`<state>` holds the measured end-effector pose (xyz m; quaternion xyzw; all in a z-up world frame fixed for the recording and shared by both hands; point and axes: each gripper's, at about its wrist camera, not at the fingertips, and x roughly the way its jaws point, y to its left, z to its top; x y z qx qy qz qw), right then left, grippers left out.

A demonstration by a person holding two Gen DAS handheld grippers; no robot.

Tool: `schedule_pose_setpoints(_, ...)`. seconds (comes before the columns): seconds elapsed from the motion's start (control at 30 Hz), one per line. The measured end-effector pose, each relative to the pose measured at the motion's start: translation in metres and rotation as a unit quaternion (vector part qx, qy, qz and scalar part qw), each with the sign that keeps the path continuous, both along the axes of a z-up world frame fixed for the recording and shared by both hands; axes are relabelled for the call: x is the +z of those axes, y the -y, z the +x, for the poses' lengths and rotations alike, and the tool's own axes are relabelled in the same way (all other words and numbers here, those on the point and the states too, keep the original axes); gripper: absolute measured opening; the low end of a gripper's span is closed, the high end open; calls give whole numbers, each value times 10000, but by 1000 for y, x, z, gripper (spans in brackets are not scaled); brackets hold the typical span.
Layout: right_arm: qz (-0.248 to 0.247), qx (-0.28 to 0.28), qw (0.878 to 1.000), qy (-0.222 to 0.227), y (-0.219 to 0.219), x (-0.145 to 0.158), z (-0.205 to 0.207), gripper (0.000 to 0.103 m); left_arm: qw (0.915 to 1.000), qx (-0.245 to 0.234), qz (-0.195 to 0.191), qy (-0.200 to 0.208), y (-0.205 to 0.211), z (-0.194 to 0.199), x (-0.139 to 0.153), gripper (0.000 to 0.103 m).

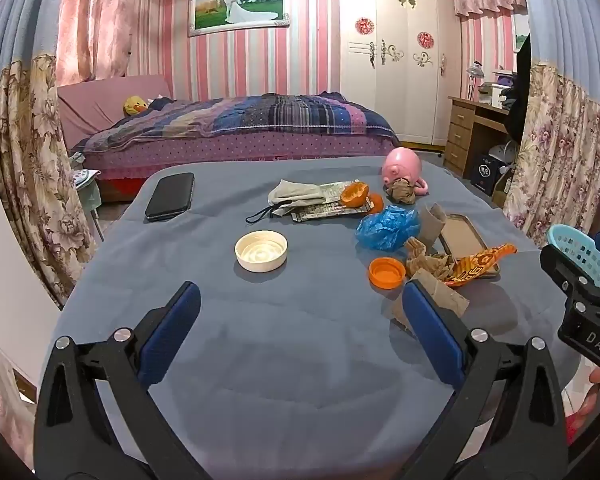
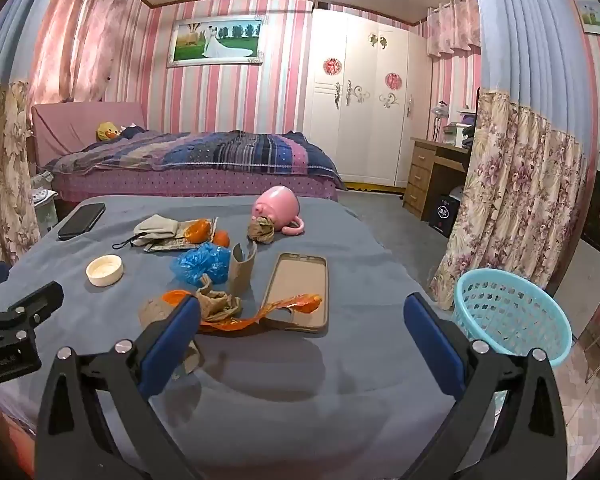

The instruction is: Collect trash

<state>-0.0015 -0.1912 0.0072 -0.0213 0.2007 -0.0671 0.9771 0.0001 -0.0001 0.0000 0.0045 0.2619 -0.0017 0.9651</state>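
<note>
— Fingers on both the left gripper (image 1: 300, 300) and right gripper (image 2: 302, 312) spread wide, empty?
— Yes. Orange snack wrapper (image 2: 260, 314) lies across the phone case (image 2: 300, 292): light, crinkly, slippery; pinch its middle. Basket (image 2: 512, 316) waits beside the table (image 2: 300, 380).

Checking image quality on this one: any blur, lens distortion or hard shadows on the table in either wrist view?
Left wrist view: sharp, strong fisheye bowing the curtains, dark vignette in the corners, soft shadow beside the white lid. Right wrist view: equally sharp and bowed, ceiling glare at top, broad soft shadows on the grey tablecloth ahead of the open right gripper.
</note>
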Motion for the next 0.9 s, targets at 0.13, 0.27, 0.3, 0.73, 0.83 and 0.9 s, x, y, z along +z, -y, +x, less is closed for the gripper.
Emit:
schedule_pose_setpoints(0.13, 6, 4, 10000, 98, 0, 0, -1, 99, 10000, -3, -29, 29, 0, 0, 0, 98)
schedule_pose_setpoints(0.27, -32, 9, 9999, 137, 2, 1, -3, 99, 10000, -31, -33, 30, 3, 0, 3, 98)
schedule_pose_setpoints(0.3, -24, 5, 9999, 147, 3, 2, -4, 99, 10000, -38, -32, 25, 6, -2, 6, 98)
schedule_pose_setpoints(0.73, 20, 33, 10000, 79, 0, 0, -1, 99, 9999, -19, -104, 76, -2, -2, 4, 98)
schedule_pose_setpoints(0.83, 16, 30, 10000, 75, 0, -1, -1, 99, 9999, -14, -81, 96, -2, -1, 4, 98)
schedule_pose_setpoints(0.9, 13, 30, 10000, 80, 0, -1, 0, 99, 9999, -19, -85, 96, -2, -1, 5, 98)
